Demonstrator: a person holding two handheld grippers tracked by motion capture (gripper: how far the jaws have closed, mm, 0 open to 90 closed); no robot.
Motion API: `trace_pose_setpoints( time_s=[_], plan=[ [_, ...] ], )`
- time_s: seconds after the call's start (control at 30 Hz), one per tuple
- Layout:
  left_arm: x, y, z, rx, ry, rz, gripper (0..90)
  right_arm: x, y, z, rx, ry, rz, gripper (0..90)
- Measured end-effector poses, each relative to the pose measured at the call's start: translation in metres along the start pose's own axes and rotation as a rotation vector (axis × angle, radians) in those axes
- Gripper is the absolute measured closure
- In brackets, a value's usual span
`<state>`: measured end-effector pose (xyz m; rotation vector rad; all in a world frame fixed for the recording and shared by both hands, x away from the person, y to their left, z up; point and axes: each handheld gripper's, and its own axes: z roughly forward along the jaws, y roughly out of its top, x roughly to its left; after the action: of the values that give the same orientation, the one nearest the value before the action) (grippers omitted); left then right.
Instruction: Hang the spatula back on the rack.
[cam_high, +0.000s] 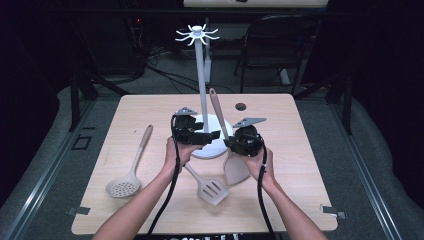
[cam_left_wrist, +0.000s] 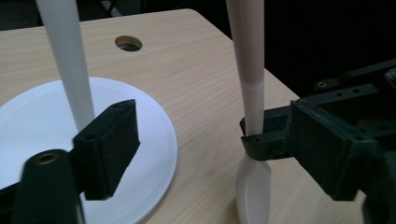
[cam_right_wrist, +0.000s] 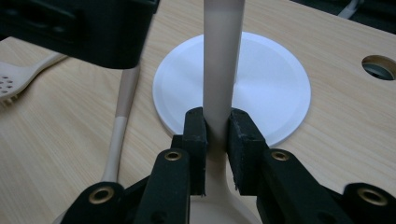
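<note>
Both forearms reached in from the near edge of the worktop (cam_high: 150, 107). The right tongs (cam_right_wrist: 217, 133) pinched the neck of a solid spatula (cam_high: 235, 169), its handle tilted upright beside the white stand (cam_high: 204, 90). The left tongs (cam_high: 212, 135) stood spread at the stand's base.

Beige turner (cam_high: 227, 145) upright, blade on table, beside white stand base (cam_high: 212, 150).

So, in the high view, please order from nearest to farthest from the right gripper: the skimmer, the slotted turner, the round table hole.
From the right gripper:
1. Slotted turner, just below-left, front of the table.
2. Table hole, above, toward the far edge.
3. Skimmer, far left.
</note>
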<state>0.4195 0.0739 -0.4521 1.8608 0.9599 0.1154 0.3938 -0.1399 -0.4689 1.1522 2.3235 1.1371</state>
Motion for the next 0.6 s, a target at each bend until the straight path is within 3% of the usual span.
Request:
trace_pose_setpoints(
  time_s=[0.37,0.47,0.6],
  plan=[
    [-0.003,0.005,0.014,-0.043,-0.082,-0.031,49.1,0.006,0.001,0.001,-0.011,-0.004,-0.019,78.5],
    [-0.004,0.005,0.017,-0.066,-0.119,-0.04,60.3,0.008,0.001,0.001,-0.014,-0.005,-0.021,78.5],
    [-0.006,0.006,0.018,-0.078,-0.128,-0.035,74.4,0.009,0.0,0.001,-0.019,-0.026,-0.032,78.5]
  ],
)
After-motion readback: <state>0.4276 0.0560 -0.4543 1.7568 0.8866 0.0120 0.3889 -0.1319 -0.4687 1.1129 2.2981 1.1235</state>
